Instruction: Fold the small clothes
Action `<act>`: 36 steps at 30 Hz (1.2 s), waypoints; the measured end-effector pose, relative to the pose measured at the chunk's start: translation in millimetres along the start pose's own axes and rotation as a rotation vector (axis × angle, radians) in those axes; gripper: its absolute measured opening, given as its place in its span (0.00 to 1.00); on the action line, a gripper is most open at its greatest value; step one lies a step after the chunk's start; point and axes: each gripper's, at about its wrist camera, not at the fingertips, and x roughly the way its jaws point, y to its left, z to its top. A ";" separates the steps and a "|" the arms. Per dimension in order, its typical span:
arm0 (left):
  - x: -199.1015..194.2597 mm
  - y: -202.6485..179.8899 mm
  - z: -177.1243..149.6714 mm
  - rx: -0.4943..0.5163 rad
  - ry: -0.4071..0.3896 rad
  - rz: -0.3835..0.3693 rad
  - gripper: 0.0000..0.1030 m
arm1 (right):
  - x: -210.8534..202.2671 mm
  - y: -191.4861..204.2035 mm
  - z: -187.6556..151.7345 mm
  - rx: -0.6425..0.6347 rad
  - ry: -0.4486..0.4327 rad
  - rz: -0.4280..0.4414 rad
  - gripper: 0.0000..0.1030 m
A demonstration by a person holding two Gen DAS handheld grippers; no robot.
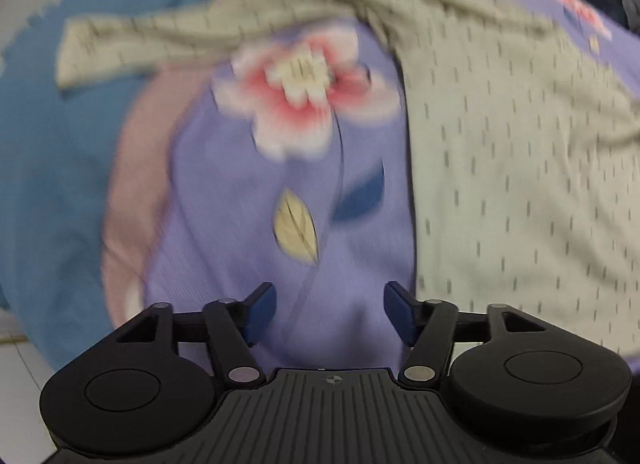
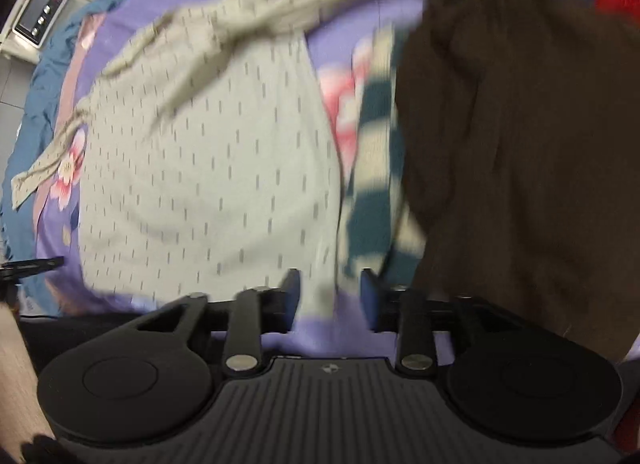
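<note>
Closest in, the left gripper [image 1: 330, 310] hangs over the purple floral bedsheet [image 1: 240, 244] with its blue-padded jaws spread wide and nothing between them; only sheet shows in the gap. From there, at about two o'clock, lies the pale green dotted shirt [image 1: 520, 168], spread flat on the sheet, its straight side edge running up past the gripper's right fingertip without touching it. Further out, toward twelve o'clock, a pink-and-white printed flower [image 1: 304, 96] sits on the sheet, and beyond it one long sleeve [image 1: 168, 44] of the shirt stretches off toward ten o'clock onto a blue cover [image 1: 48, 144]. Seen from the other side, the right gripper [image 2: 330, 296] also stands released, its jaws apart, and the shirt's lower corner [image 2: 320, 284] lies between the fingertips, though the blur keeps me from saying whether either pad touches the cloth. The shirt body [image 2: 208, 168] fills the ground from ten to twelve o'clock of this gripper. At one o'clock a teal-and-cream striped garment [image 2: 372, 184] lies just beside the shirt, and a dark brown garment [image 2: 520, 144] spreads at two o'clock. Far off at ten o'clock stands a grey appliance with a small panel [image 2: 40, 12].
</note>
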 end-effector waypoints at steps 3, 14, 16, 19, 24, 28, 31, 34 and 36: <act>-32.3 -18.7 39.1 0.047 -0.150 -0.003 1.00 | -13.0 8.2 45.6 -0.049 -0.089 0.066 0.40; -139.5 -162.2 172.4 0.327 -0.501 -0.191 1.00 | -95.2 61.8 220.4 -0.197 -0.359 0.214 0.53; -143.2 -185.1 190.2 0.415 -0.568 -0.137 1.00 | -99.0 72.6 246.8 -0.234 -0.408 0.189 0.53; -129.4 -210.2 215.0 0.554 -0.626 -0.043 1.00 | -80.7 81.4 277.4 -0.276 -0.424 0.134 0.58; -50.1 -228.1 240.9 0.663 -0.508 -0.007 1.00 | 11.5 72.8 292.4 -0.235 -0.283 0.084 0.58; 25.2 -238.2 231.2 0.769 -0.377 0.081 1.00 | 93.0 64.9 273.8 -0.199 -0.167 0.054 0.52; 67.9 -237.5 224.7 0.831 -0.330 0.097 1.00 | 138.0 60.8 253.5 -0.167 -0.104 0.056 0.51; 99.4 -235.4 227.2 0.860 -0.322 0.102 1.00 | 168.2 63.3 238.9 -0.211 -0.085 0.005 0.51; 116.3 -235.5 234.4 0.847 -0.325 0.097 1.00 | 178.3 65.7 232.6 -0.271 -0.122 -0.079 0.51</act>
